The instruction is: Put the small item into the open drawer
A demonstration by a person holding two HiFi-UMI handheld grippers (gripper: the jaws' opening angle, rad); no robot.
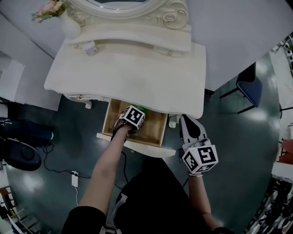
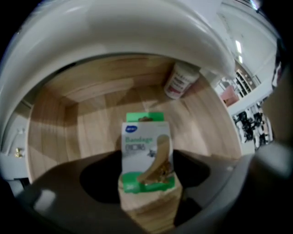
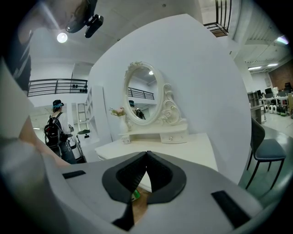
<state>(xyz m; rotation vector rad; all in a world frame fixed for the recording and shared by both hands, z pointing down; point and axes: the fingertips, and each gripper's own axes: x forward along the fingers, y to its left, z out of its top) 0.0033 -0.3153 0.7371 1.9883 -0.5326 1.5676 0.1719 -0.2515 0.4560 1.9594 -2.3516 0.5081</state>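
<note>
A white and green bandage box (image 2: 146, 153) stands upright between the jaws of my left gripper (image 2: 147, 169), which is shut on it. It hangs just above the wooden floor of the open drawer (image 2: 91, 128). From the head view, the left gripper (image 1: 136, 112) reaches into the drawer (image 1: 153, 130) under the tabletop's front edge, and a green corner of the box (image 1: 141, 109) peeks out. My right gripper (image 1: 188, 122) hangs right of the drawer, shut, with nothing in it; in its own view the right gripper (image 3: 146, 157) has its jaws meeting at the tip.
A small white bottle (image 2: 181, 81) lies in the drawer's back right corner. The cream dressing table (image 1: 137, 68) carries an oval mirror (image 1: 123, 7), a vase of flowers (image 1: 68, 23) and a small jar (image 1: 91, 48). A blue chair (image 1: 249, 89) stands to the right, and a power strip (image 1: 74, 178) lies on the floor.
</note>
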